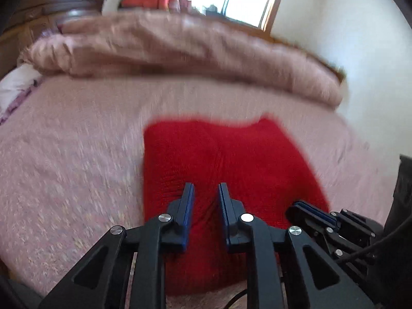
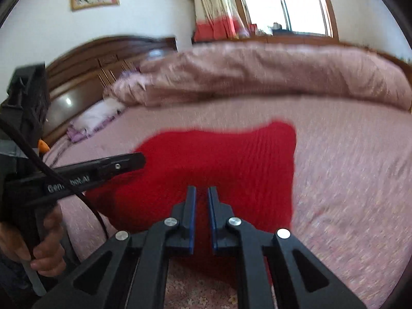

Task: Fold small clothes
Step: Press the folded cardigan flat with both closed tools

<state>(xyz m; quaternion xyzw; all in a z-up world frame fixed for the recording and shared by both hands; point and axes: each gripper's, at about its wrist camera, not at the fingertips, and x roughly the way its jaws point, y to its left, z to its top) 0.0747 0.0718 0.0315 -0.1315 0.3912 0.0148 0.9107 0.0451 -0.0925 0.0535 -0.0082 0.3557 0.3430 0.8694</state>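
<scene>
Over red garment (image 1: pixel 231 159), left gripper (image 1: pixel 206 188) parted, right gripper (image 2: pixel 202 191) narrowly parted, both empty

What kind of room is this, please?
Most likely a bedroom: a bed with a wooden headboard, a rolled quilt and a pillow, beside a curtained window.

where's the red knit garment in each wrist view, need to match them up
Left wrist view: the red knit garment fills the lower centre, lying on the pink bedspread, right ahead of the left tongs.
Right wrist view: it lies centre, slightly left, ahead of the right tongs.
Shared landmark: the rolled pink quilt runs across the bed beyond the garment in both views.
</scene>
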